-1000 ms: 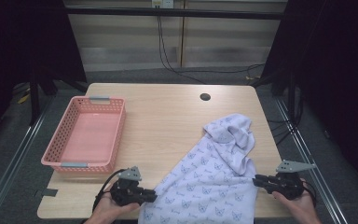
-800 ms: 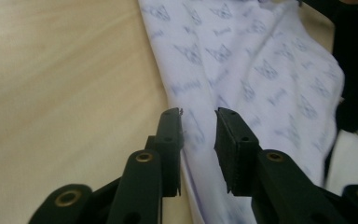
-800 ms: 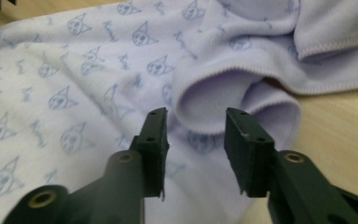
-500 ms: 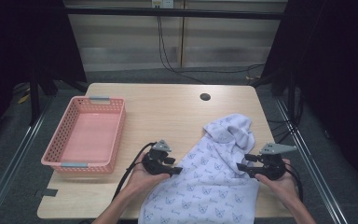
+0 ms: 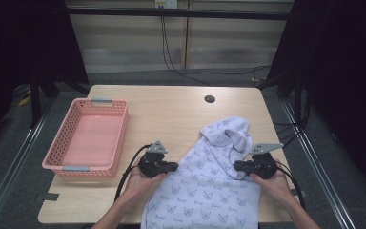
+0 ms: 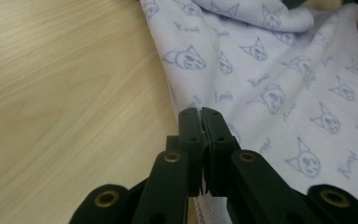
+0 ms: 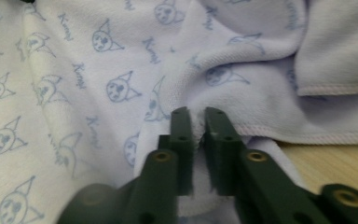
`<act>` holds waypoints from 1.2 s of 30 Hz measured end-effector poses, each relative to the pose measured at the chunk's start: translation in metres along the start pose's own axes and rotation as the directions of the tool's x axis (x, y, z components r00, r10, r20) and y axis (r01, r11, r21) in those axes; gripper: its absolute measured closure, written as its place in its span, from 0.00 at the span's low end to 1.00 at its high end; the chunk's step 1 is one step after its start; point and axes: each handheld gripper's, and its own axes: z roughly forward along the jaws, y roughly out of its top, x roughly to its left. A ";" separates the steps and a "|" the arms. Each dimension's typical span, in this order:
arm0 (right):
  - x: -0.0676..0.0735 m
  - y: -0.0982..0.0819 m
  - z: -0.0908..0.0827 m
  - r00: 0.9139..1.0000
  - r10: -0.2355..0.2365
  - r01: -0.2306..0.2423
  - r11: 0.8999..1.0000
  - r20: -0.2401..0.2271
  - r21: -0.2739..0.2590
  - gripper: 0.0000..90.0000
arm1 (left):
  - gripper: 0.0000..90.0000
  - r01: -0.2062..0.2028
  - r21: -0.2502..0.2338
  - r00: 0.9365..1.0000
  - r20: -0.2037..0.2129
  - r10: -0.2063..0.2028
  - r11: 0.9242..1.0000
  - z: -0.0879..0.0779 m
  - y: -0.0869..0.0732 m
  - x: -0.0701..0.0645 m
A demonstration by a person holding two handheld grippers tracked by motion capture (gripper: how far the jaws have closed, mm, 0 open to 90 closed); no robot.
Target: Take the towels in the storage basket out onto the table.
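Pink basket (image 5: pixel 86 140) well left, left gripper (image 5: pixel 171 167) and right gripper (image 5: pixel 238 166) both clamped on printed cloth (image 5: pixel 209 191) edges

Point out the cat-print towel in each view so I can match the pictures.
High view: the cat-print towel lies on the table's near right, between both claws.
Left gripper view: it covers the right half, its edge pinched in the shut left claw.
Right gripper view: it spans nearly the whole picture, a thick fold clamped in the right claw.
Shared landmark: the blue cat-face print.
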 end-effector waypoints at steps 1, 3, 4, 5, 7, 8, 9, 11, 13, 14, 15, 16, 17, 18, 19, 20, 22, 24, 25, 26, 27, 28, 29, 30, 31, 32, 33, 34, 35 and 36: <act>0.000 0.001 -0.002 1.000 0.000 0.000 1.000 -0.005 -0.010 0.95 | 0.97 0.002 -0.008 1.000 -0.005 -0.002 1.000 -0.006 -0.003 -0.001; -0.001 0.003 -0.010 1.000 0.010 -0.009 0.999 0.013 -0.032 0.96 | 0.98 0.011 -0.019 1.000 -0.019 -0.012 1.000 -0.020 -0.009 -0.005; -0.001 0.005 -0.015 1.000 0.008 -0.008 0.999 0.015 -0.045 0.96 | 0.98 0.016 -0.036 1.000 -0.023 -0.017 0.999 -0.028 -0.013 -0.007; -0.001 0.006 -0.021 1.000 0.014 -0.012 0.998 0.019 -0.067 0.97 | 0.98 0.022 -0.051 1.000 -0.018 -0.023 0.998 -0.037 -0.017 -0.009; 0.000 0.007 -0.034 1.000 0.018 -0.016 0.995 0.021 -0.098 0.97 | 0.98 0.032 -0.076 0.999 -0.019 -0.034 0.997 -0.054 -0.027 -0.014; 0.001 0.007 -0.040 1.000 0.017 -0.014 0.994 0.027 -0.112 0.97 | 0.98 0.034 -0.080 0.999 -0.009 -0.034 0.996 -0.062 -0.032 -0.017; 0.003 0.006 -0.046 0.999 0.021 -0.017 0.993 0.031 -0.120 0.97 | 0.98 0.043 -0.082 0.999 0.001 -0.043 0.996 -0.069 -0.038 -0.021; 0.009 0.001 -0.055 1.000 0.015 -0.012 0.993 0.021 -0.121 0.97 | 0.98 0.044 -0.074 0.997 0.063 -0.039 0.996 -0.084 -0.053 -0.036; 0.021 -0.010 -0.057 1.000 -0.004 0.004 0.996 0.004 -0.094 0.97 | 0.97 0.022 -0.045 0.996 0.087 -0.018 0.999 -0.089 -0.064 -0.049; 0.028 -0.016 -0.057 1.000 -0.016 0.016 0.997 -0.008 -0.075 0.97 | 0.96 0.016 -0.041 0.994 0.112 -0.011 0.999 -0.091 -0.069 -0.053; 0.034 -0.022 -0.055 0.999 -0.023 0.022 0.998 -0.025 -0.052 0.97 | 0.93 0.012 -0.041 0.991 0.135 -0.006 0.999 -0.092 -0.072 -0.055; 0.039 -0.028 -0.053 0.999 -0.030 0.029 0.999 -0.038 -0.028 0.97 | 0.88 0.018 -0.050 0.992 0.126 -0.011 0.999 -0.092 -0.071 -0.057; 0.043 -0.034 -0.051 0.998 -0.029 0.029 1.000 -0.048 -0.009 0.96 | 0.85 0.014 -0.050 0.992 0.123 -0.008 0.999 -0.091 -0.069 -0.056; 0.046 -0.038 -0.049 0.998 -0.025 0.025 1.000 -0.055 0.010 0.96 | 0.80 0.018 -0.060 0.992 0.126 -0.010 0.998 -0.090 -0.065 -0.054; 0.048 -0.040 -0.047 0.998 -0.030 0.032 0.999 -0.058 0.021 0.94 | 0.74 0.014 -0.065 0.993 0.120 -0.006 0.998 -0.086 -0.059 -0.050; 0.049 -0.042 -0.046 0.998 -0.033 0.034 0.999 -0.056 0.023 0.89 | 0.73 0.001 -0.059 0.994 0.111 0.006 0.998 -0.082 -0.052 -0.046; 0.047 -0.038 -0.048 0.998 -0.040 0.040 0.999 -0.056 -0.002 0.82 | 0.72 0.007 -0.074 0.994 0.109 0.001 0.997 -0.068 -0.037 -0.036; 0.043 -0.031 -0.050 0.999 -0.031 0.030 0.999 -0.032 -0.035 0.76 | 0.73 -0.005 -0.057 0.995 0.102 0.011 0.998 -0.048 -0.022 -0.029; 0.042 -0.028 -0.050 0.999 -0.042 0.041 0.998 -0.018 -0.037 0.74 | 0.74 -0.007 -0.051 0.995 0.095 0.012 0.999 -0.037 -0.015 -0.027; 0.041 -0.025 -0.049 0.999 -0.046 0.045 0.998 -0.012 -0.041 0.74 | 0.76 -0.012 -0.040 0.996 0.091 0.016 0.999 -0.022 -0.008 -0.024; 0.038 -0.021 -0.047 0.999 -0.045 0.044 0.997 -0.010 -0.056 0.74 | 0.78 -0.009 -0.036 0.995 0.104 0.012 0.999 -0.013 -0.005 -0.024; 0.037 -0.018 -0.046 0.999 -0.045 0.045 0.997 -0.001 -0.059 0.74 | 0.81 -0.037 -0.004 0.994 0.106 0.037 0.999 -0.002 0.000 -0.025; 0.034 -0.014 -0.044 0.999 -0.044 0.044 0.997 0.004 -0.066 0.76 | 0.84 -0.082 0.038 0.993 0.088 0.078 0.996 0.008 0.003 -0.026; 0.032 -0.011 -0.043 0.999 -0.040 0.040 0.997 0.001 -0.073 0.76 | 0.85 -0.089 0.060 0.993 0.089 0.084 0.994 0.017 0.005 -0.027; 0.030 -0.008 -0.041 0.999 -0.040 0.040 0.996 0.006 -0.080 0.77 | 0.86 -0.081 0.071 0.992 0.105 0.073 0.994 0.024 0.005 -0.026; 0.028 -0.006 -0.039 0.999 -0.042 0.043 0.996 0.012 -0.079 0.79 | 0.90 -0.099 0.090 0.991 0.093 0.091 0.991 0.030 0.003 -0.027; 0.027 -0.005 -0.038 0.999 -0.043 0.043 0.996 0.009 -0.079 0.80 | 0.93 -0.131 0.114 0.990 0.071 0.123 0.985 0.032 0.001 -0.029; 0.025 -0.005 -0.036 0.999 -0.048 0.048 0.996 0.012 -0.074 0.80 | 0.94 -0.134 0.112 0.989 0.070 0.127 0.985 0.030 -0.001 -0.029; 0.023 -0.005 -0.034 0.999 -0.045 0.046 0.997 0.016 -0.062 0.80 | 0.96 -0.123 0.122 0.991 0.064 0.116 0.985 0.026 -0.003 -0.030; 0.021 -0.005 -0.031 0.999 -0.042 0.043 0.998 0.015 -0.056 0.80 | 0.98 -0.131 0.117 0.990 0.062 0.125 0.984 0.024 -0.005 -0.030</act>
